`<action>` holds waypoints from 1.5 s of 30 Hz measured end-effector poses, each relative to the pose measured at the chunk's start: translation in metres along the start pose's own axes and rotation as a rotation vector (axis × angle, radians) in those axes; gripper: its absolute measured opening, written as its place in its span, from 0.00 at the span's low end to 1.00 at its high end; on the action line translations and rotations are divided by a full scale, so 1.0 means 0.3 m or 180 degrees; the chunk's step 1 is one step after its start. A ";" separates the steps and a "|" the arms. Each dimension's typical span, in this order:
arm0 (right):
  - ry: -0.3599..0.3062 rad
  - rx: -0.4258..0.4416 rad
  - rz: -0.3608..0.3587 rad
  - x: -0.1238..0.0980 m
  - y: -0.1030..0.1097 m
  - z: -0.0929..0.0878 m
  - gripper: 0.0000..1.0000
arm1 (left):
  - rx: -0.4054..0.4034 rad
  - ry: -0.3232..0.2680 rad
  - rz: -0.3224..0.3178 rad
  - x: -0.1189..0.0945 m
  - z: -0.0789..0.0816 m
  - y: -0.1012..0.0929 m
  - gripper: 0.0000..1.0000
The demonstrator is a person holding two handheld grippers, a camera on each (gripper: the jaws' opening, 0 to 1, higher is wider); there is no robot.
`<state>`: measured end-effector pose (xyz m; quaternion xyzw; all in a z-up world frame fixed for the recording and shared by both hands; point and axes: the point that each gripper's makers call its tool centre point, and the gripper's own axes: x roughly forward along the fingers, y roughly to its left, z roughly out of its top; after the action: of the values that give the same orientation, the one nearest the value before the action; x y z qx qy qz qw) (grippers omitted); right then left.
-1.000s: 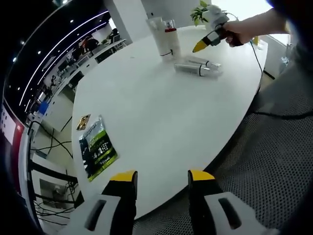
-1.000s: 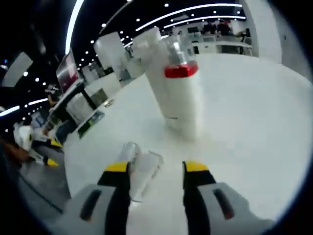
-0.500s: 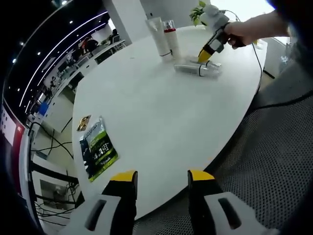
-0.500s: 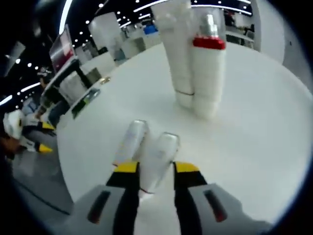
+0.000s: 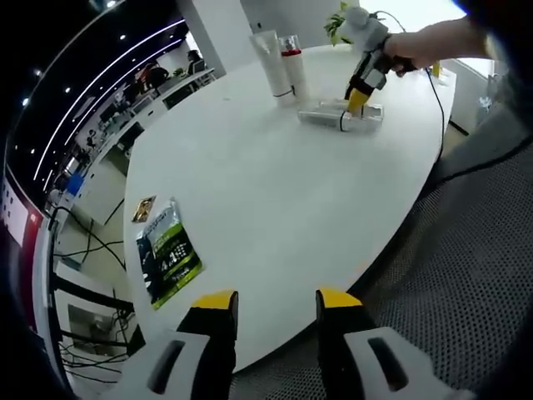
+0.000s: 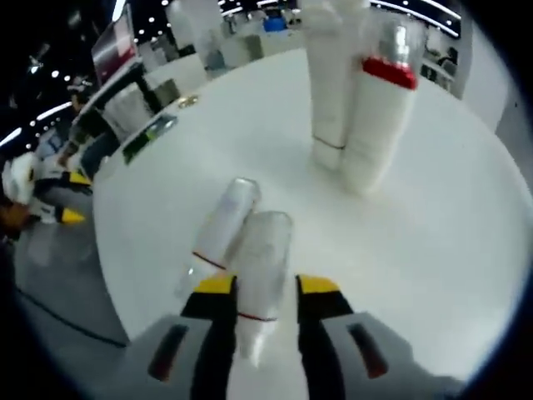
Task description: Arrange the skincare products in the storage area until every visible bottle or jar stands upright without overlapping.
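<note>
Two clear bottles lie side by side on the white table (image 5: pixel 250 167). My right gripper (image 6: pixel 266 287) is down over them, its jaws shut on the right-hand bottle (image 6: pixel 262 254), which still rests on the table. The other lying bottle (image 6: pixel 218 237) touches it on the left. A white tube (image 6: pixel 333 75) and a white bottle with a red band (image 6: pixel 379 108) stand upright just beyond. From the left gripper view, the right gripper (image 5: pixel 358 93) is held by a hand over the lying bottles (image 5: pixel 329 115). My left gripper (image 5: pixel 268 304) hangs open at the table's near edge.
A green packet (image 5: pixel 166 254) and a small card (image 5: pixel 143 208) lie near the table's left edge. A cable (image 5: pixel 437 100) runs off the far right side. Grey carpet (image 5: pixel 466 275) lies below the table. A potted plant (image 5: pixel 337 25) stands at the back.
The right gripper has come down over the lying bottles and its jaws have narrowed onto the right-hand one. The left gripper has stayed put.
</note>
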<state>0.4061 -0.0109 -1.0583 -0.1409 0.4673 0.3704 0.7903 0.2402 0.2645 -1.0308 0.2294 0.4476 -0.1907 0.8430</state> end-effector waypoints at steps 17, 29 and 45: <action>-0.0420 0.0067 -0.0033 -0.070 0.001 0.017 0.20 | 0.0001 -0.0022 -0.0027 -0.002 0.005 -0.005 0.38; -0.1615 0.0362 0.0935 -0.332 0.251 0.237 0.20 | -0.0435 -0.0688 -0.0367 -0.061 0.145 -0.032 0.41; -0.2043 0.0125 0.2387 -0.550 0.522 0.351 0.20 | -0.2534 -0.2832 -0.2332 -0.390 0.669 -0.064 0.60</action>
<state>0.3130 0.0816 -0.8447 0.1730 0.2258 0.6451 0.7092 0.3023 0.1503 -0.8372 -0.3623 0.1443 -0.3599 0.8476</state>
